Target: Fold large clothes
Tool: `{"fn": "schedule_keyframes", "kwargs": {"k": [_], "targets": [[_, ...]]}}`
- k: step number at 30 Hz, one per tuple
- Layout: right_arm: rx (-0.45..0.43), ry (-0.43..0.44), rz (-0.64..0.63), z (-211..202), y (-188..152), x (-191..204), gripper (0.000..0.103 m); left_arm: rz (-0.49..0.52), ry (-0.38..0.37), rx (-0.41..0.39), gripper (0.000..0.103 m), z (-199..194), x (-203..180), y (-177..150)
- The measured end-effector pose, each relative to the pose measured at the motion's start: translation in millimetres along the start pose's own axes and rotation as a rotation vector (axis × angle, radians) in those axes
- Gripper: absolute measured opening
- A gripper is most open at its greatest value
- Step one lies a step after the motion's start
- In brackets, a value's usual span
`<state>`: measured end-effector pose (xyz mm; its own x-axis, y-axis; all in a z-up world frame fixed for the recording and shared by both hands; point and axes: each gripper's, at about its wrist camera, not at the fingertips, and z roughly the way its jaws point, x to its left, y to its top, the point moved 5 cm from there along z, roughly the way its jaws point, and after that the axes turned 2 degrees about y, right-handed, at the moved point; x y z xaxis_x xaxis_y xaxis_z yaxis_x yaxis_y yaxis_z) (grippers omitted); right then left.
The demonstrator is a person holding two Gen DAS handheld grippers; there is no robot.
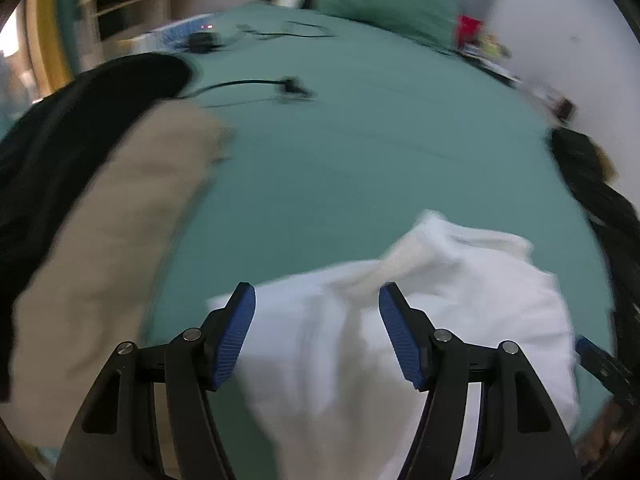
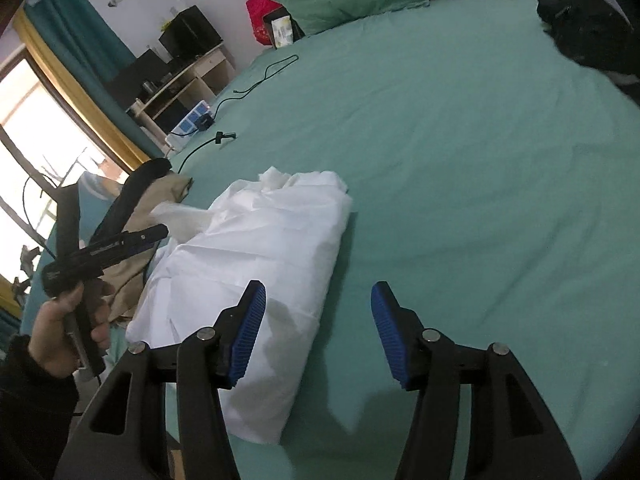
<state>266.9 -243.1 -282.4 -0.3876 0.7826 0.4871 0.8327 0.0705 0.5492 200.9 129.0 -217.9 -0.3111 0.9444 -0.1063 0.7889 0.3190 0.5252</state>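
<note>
White garment (image 2: 256, 280) folded on bed (image 2: 460, 160) (both grippers' fingers apart).

A wide stretch of bare green bedsheet (image 2: 460, 184) lies open right of the folded white garment (image 2: 260, 272). Left of it, passage is blocked by a beige garment (image 1: 120, 240) and black clothing (image 1: 72, 120). A black cable (image 2: 200, 148) crosses the sheet beyond. A dark pile (image 2: 588, 28) occupies the far right corner.
</note>
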Motion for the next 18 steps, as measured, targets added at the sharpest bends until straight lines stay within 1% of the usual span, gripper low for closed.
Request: {"fn": "schedule_keyframes", "kwargs": {"k": [2, 4, 6, 7, 9, 11, 12, 13, 15, 17, 18], "targets": [[0.021, 0.0, -0.002, 8, -3, 3, 0.056, -0.024, 0.006, -0.001, 0.068, -2, 10, -3], [0.036, -0.001, -0.006, 12, -6, 4, 0.056, -0.021, 0.012, -0.013, 0.068, -8, 13, -9], [0.054, 0.007, -0.014, 16, -10, 8, 0.056, 0.006, -0.027, -0.029, 0.068, -13, 7, -13], [0.057, 0.007, -0.018, 17, -11, 10, 0.056, 0.04, -0.064, -0.023, 0.068, -14, -1, -15], [0.059, 0.018, -0.017, 18, -14, 12, 0.056, 0.105, -0.115, 0.0, 0.068, -12, -16, -16], [0.062, 0.023, -0.008, 20, -15, 12, 0.057, 0.184, -0.153, 0.051, 0.068, -6, -33, -20], [0.061, 0.024, -0.005, 20, -15, 11, 0.057, 0.218, -0.164, 0.089, 0.068, -1, -42, -22], [0.059, 0.024, -0.001, 20, -15, 10, 0.057, 0.247, -0.165, 0.129, 0.068, 7, -48, -25], [0.054, 0.016, 0.014, 20, -14, 6, 0.057, 0.258, -0.157, 0.174, 0.068, 19, -52, -27], [0.048, 0.011, 0.024, 19, -13, 3, 0.057, 0.223, -0.12, 0.18, 0.068, 29, -47, -23], [0.047, 0.009, 0.026, 18, -13, 2, 0.057, 0.205, -0.076, 0.171, 0.068, 34, -40, -19]]}}
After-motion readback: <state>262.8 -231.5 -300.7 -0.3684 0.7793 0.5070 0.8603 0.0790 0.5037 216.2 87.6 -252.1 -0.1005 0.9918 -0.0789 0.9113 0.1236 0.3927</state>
